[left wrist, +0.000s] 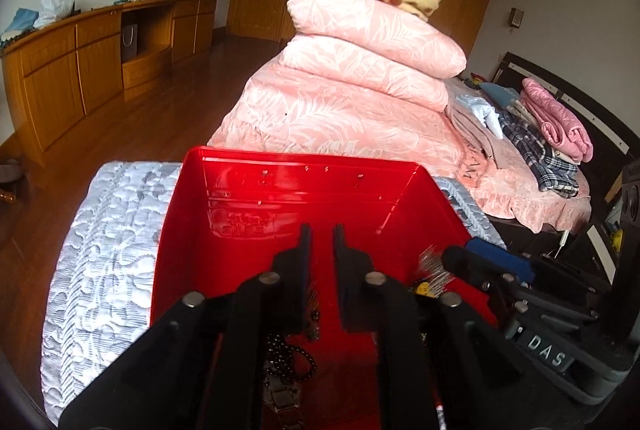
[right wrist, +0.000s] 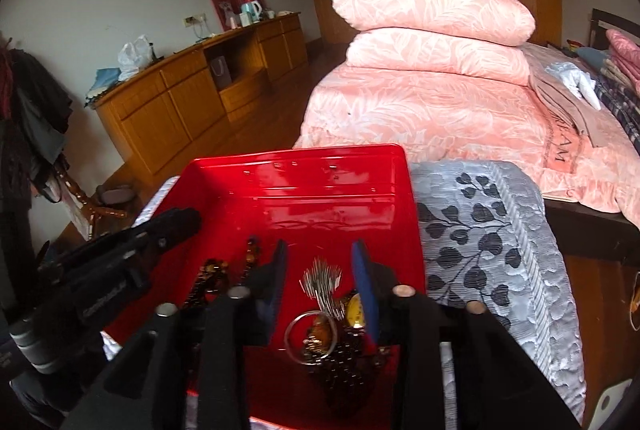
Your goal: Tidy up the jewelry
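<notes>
Both hand-held grippers, left gripper [left wrist: 322, 230] and right gripper [right wrist: 320, 250], hover over a red tray [right wrist: 280, 189] on a grey quilted cover [right wrist: 480, 222], jaws slightly apart and gripping nothing, apparently poised to sort the jewelry [right wrist: 324, 326] heaped at the tray's near end

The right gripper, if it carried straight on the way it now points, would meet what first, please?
Probably the jewelry heap in the red tray: the right gripper angles down with open jaws over the silver fan-shaped piece, though depth is unclear.
</notes>
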